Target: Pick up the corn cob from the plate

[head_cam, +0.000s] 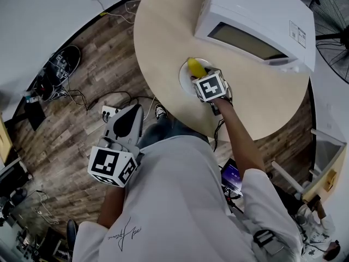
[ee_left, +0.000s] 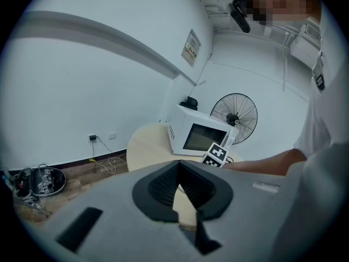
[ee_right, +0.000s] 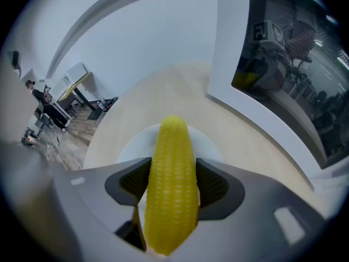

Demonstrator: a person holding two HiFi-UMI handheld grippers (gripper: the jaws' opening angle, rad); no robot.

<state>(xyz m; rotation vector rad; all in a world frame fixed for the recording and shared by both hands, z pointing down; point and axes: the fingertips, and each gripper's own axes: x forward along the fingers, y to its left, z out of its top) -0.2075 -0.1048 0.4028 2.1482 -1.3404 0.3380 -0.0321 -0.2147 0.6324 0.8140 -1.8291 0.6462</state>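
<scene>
From the head view I count one cob (head_cam: pixel 194 66), one white plate (head_cam: pixel 185 82), one round table (head_cam: pixel 163 31) and one microwave (head_cam: pixel 256 21); my right claw (head_cam: pixel 200 75) is down on the plate's near side, its marker cube covers most of the plate and the cob's near end, and only the yellow far end shows. My left claw (head_cam: pixel 133 113) hangs off the table, over the wood floor beside my body. A fan (head_cam: pixel 332 42) is cut off at the picture's right edge. In the left gripper view my left claw (ee_left: pixel 177 171) has its two pads meeting at the tips, with nothing between them; beyond it stand the one table (ee_left: pixel 147 149), the one microwave (ee_left: pixel 199 135) and the one fan (ee_left: pixel 234 113), while cob and plate are hidden behind my right claw's cube and arm. In the right gripper view my right claw (ee_right: pixel 173 187) stands wide with the cob (ee_right: pixel 172 184) lengthwise between the two pads, both touching its sides, its tip over the plate (ee_right: pixel 131 146); its near end is cut off by the claw's body
</scene>
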